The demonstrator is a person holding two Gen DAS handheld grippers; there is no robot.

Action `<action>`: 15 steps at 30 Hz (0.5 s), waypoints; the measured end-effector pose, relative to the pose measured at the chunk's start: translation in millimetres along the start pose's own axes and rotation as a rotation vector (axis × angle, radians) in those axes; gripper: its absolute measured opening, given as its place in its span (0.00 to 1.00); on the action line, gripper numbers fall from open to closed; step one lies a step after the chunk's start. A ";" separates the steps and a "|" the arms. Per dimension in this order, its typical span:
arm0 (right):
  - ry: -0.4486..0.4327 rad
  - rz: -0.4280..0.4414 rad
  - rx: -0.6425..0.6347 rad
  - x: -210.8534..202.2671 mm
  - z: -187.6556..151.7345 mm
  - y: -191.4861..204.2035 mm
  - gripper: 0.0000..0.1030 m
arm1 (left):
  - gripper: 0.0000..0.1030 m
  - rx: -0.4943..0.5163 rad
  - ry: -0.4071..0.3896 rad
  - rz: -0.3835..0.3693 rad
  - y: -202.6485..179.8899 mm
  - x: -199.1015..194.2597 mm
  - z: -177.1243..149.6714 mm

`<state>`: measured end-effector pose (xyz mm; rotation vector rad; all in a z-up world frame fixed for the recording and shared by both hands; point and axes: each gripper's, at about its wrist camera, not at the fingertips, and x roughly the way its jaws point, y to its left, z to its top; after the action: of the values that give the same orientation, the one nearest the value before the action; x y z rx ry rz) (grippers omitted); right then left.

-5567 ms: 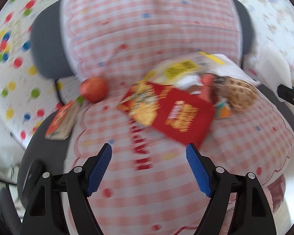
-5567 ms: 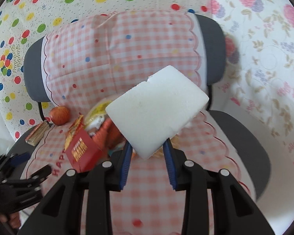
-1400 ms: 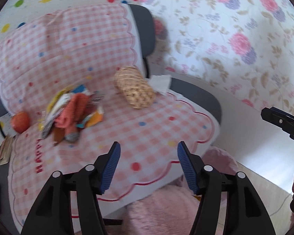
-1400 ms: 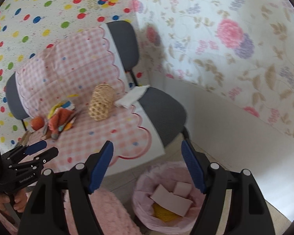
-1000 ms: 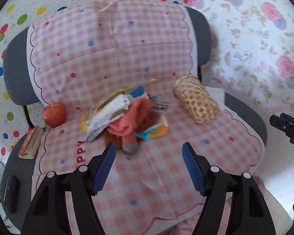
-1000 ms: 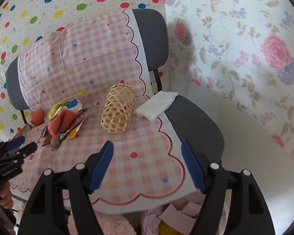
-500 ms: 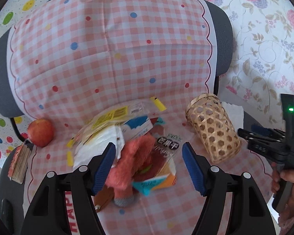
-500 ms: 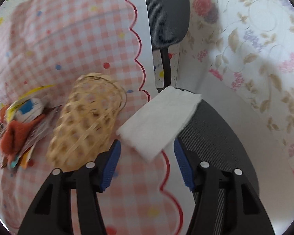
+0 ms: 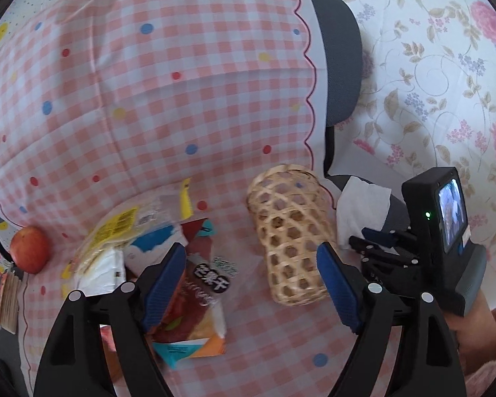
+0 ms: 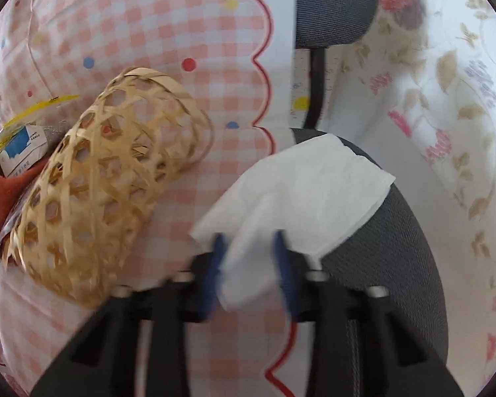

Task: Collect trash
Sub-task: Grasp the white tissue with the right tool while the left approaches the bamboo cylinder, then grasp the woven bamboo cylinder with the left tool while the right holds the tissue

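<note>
A white paper napkin lies at the right edge of the chair seat, half on the grey cushion. My right gripper is closing on its near edge, with blurred blue fingers either side of a pinched fold. It also shows in the left wrist view touching the napkin. My left gripper is open and empty above a pile of snack wrappers on the seat, its left finger over a brown wrapper.
A woven bamboo basket lies on its side between the wrappers and the napkin, and shows in the right wrist view. A red apple and a small packet sit at the seat's left. A pink checked cloth covers the chair.
My right gripper has moved in to the napkin and narrowed around its edge. My left gripper has come down closer to the wrapper pile, still open.
</note>
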<state>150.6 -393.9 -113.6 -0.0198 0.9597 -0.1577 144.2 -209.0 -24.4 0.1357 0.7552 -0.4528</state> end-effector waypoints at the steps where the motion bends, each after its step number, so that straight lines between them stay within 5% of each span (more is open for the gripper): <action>1: -0.004 -0.017 0.006 -3.7 -3.3 -3.2 0.03 | 0.81 0.007 0.006 -0.006 -5.6 2.8 0.5; 8: -0.134 -0.060 0.116 -77.7 -37.7 -30.2 0.02 | 0.85 0.009 0.087 -0.012 -33.3 38.1 13.0; 15: -0.223 -0.038 0.134 -131.4 -59.8 -35.9 0.02 | 0.83 0.014 0.204 0.063 -48.5 93.2 32.2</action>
<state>23.3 -407.4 -37.9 0.0662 0.7251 -0.2492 202.4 -293.8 -63.2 0.2204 0.9458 -0.3875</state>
